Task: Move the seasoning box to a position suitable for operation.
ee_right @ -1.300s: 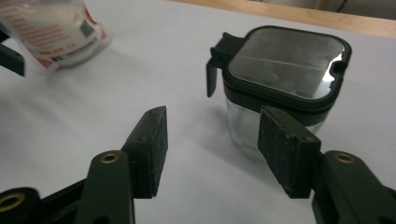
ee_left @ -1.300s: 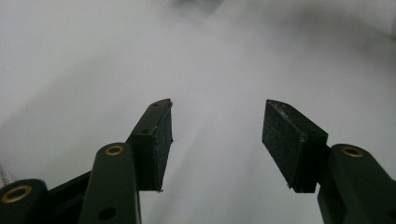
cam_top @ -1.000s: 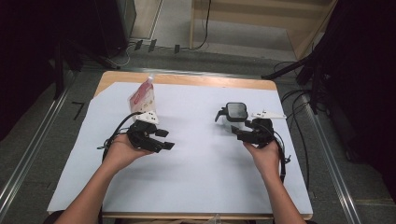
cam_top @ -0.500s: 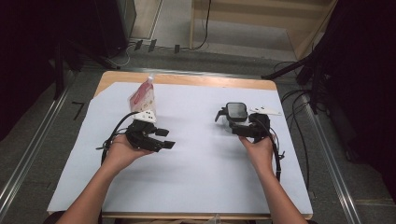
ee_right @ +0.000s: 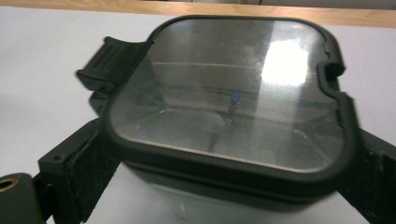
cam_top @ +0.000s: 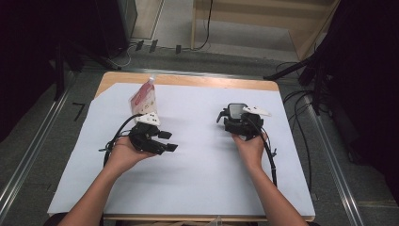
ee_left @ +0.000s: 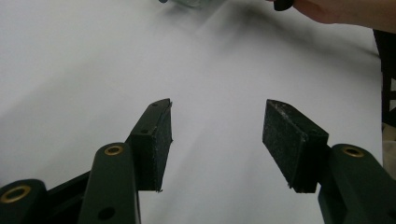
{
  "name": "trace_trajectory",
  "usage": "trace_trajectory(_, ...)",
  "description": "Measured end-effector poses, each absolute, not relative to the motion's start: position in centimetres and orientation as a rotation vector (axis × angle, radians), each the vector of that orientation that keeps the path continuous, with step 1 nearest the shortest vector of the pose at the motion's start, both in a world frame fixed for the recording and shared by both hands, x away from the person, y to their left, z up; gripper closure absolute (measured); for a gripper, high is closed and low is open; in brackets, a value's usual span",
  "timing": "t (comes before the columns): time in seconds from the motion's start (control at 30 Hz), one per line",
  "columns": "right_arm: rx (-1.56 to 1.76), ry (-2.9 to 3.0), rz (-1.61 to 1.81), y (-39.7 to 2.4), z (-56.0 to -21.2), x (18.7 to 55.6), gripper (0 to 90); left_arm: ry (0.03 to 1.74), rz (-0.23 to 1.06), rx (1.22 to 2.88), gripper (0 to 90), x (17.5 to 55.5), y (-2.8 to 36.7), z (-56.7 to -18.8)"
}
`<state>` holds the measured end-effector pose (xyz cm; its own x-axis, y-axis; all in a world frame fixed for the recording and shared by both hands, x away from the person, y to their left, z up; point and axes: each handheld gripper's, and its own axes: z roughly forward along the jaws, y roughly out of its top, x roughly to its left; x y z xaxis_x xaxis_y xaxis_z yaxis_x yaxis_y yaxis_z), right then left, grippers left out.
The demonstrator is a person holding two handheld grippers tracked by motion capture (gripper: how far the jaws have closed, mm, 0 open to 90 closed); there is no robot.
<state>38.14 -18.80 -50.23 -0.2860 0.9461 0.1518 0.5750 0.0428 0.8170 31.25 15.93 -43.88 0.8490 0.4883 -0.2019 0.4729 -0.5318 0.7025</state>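
Container point(ee_right: 233, 112) with a clear lid and dark rim sits on the white sheet point(cam_top: 197, 174) at the table's far right side — my right gripper point(cam_top: 235, 123) has it between the pads, both jaws pressed to its sides. My left gripper point(ee_left: 217, 140) lies well apart, jaws spread over bare sheet. Just behind it stands a red-and-white pouch point(cam_top: 142, 98) — upright, near the far edge.

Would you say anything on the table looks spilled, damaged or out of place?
Nothing stands out. The lidded container sits level between the right gripper jaws with its lid seated, the pouch stands upright beyond the left gripper, and the white mat shows no spill.
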Motion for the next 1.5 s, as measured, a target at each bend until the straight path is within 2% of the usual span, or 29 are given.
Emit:
trace_trajectory(0.1, 1.562, 1.862, 1.160, -18.8, -50.8, 38.5, 6.9, 0.698, 0.026, 2.216, 43.5, 31.2, 16.0, -43.9)
trace_trajectory(0.23, 1.601, 1.829, 1.191, -18.7, -51.6, 39.0, 5.7, 0.708, 0.029, 2.204, 43.7, 31.2, 16.3, -43.9)
trace_trajectory(0.73, 1.437, 1.804, 1.192, -18.5, -52.2, 39.3, 8.5, 0.712, 0.023, 2.213, 43.8, 31.2, 16.1, -44.2)
trace_trajectory(0.9, 1.456, 1.798, 1.196, -18.5, -52.2, 39.3, 8.9, 0.714, 0.019, 2.220, 43.8, 31.1, 16.0, -44.3)
trace_trajectory(1.03, 1.435, 1.779, 1.129, -18.2, -51.8, 39.0, 13.9, 0.715, 0.016, 2.213, 43.8, 31.2, 16.1, -44.3)
trace_trajectory(1.5, 1.477, 1.775, 1.190, -18.9, -51.0, 38.9, 14.7, 0.725, 0.021, 2.208, 44.0, 31.3, 16.3, -44.2)
